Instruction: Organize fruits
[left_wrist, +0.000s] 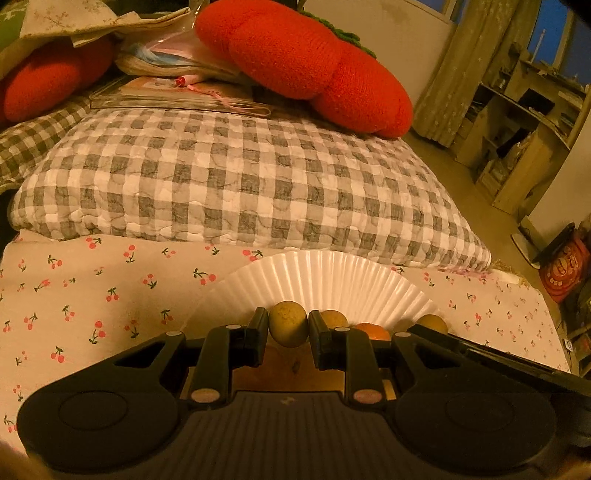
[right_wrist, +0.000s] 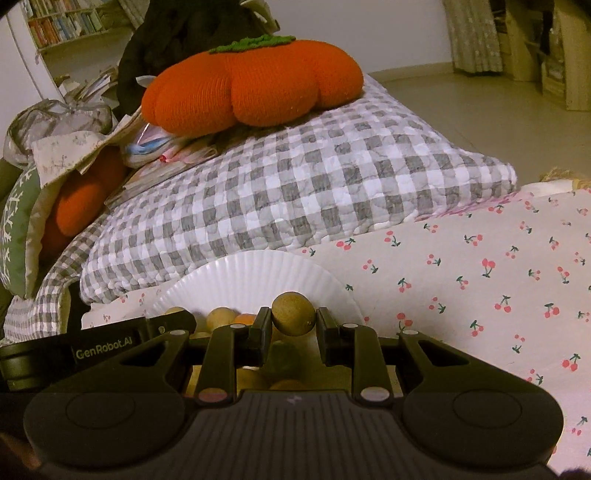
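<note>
A white fluted plate (left_wrist: 332, 277) lies on the cherry-print sheet, just in front of both grippers. My left gripper (left_wrist: 288, 326) is shut on a yellow-green round fruit (left_wrist: 288, 323) held above the plate's near side. Behind its fingers lie a tan fruit (left_wrist: 334, 318), an orange fruit (left_wrist: 371, 330) and another tan one (left_wrist: 432, 323). In the right wrist view my right gripper (right_wrist: 293, 319) is shut on a brownish round fruit (right_wrist: 293, 313) over the same plate (right_wrist: 255, 280). Several small fruits (right_wrist: 221, 317) lie below it, partly hidden by the fingers. The left gripper's body (right_wrist: 103, 345) shows at the left.
A grey checked pillow (left_wrist: 240, 177) lies right behind the plate, with a red knitted cushion (left_wrist: 306, 62) on its far end. Papers and a clear case (left_wrist: 177, 99) sit behind it. The cherry-print sheet (right_wrist: 480, 295) spreads to the right. Shelves (left_wrist: 524, 122) stand across the floor.
</note>
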